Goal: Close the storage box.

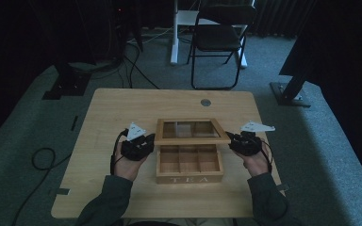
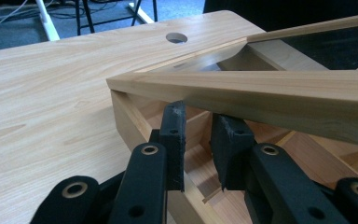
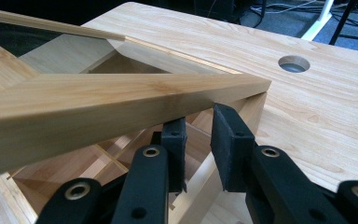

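A wooden tea box (image 1: 189, 178) marked TEA stands at the table's front middle, its empty compartments (image 1: 188, 159) showing. Its glass-paned lid (image 1: 192, 139) is raised partway, hinged at the back. My left gripper (image 1: 150, 140) sits at the lid's front left corner, my right gripper (image 1: 231, 139) at the front right corner. In the left gripper view the jaws (image 2: 200, 114) stand slightly apart with their tips under the lid's front rail (image 2: 270, 93), above the box wall (image 2: 123, 116). The right gripper's jaws (image 3: 199, 117) likewise stand apart beneath the rail (image 3: 98, 100), nothing between them.
The light wooden table (image 1: 122, 108) has a round cable hole (image 1: 205, 102) behind the box. A black folding chair (image 1: 219, 37) stands beyond the far edge. Cables (image 1: 42, 157) lie on the carpet to the left. A dark stand (image 1: 290, 89) rests at the right.
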Demonstrator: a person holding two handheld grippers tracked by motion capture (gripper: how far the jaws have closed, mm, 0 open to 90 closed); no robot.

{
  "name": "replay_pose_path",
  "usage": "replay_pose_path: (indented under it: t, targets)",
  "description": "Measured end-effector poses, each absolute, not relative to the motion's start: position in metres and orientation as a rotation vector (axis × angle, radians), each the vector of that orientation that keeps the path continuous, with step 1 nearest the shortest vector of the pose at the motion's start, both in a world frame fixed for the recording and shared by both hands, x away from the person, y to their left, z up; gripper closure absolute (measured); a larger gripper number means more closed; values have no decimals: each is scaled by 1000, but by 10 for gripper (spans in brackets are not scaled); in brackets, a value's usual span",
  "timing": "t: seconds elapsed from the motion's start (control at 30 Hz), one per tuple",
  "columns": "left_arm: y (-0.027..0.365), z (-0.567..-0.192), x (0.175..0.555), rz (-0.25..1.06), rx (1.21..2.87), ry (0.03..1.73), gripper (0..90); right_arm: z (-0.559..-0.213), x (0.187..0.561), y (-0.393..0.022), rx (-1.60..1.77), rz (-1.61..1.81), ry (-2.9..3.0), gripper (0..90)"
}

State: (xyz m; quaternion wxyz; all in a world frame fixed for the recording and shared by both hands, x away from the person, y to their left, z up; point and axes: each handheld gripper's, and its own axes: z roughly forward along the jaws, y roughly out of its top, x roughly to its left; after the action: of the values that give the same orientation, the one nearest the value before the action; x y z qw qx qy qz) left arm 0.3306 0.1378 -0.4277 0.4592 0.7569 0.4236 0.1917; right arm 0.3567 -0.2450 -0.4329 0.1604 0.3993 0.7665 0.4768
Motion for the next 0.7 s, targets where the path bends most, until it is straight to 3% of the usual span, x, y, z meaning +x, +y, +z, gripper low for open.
replay_pose_path:
  t: [0.7]
  targets:
    - [138, -439, 324, 465, 1874, 1035, 751, -444, 349, -247, 1136, 1382, 2201, 746]
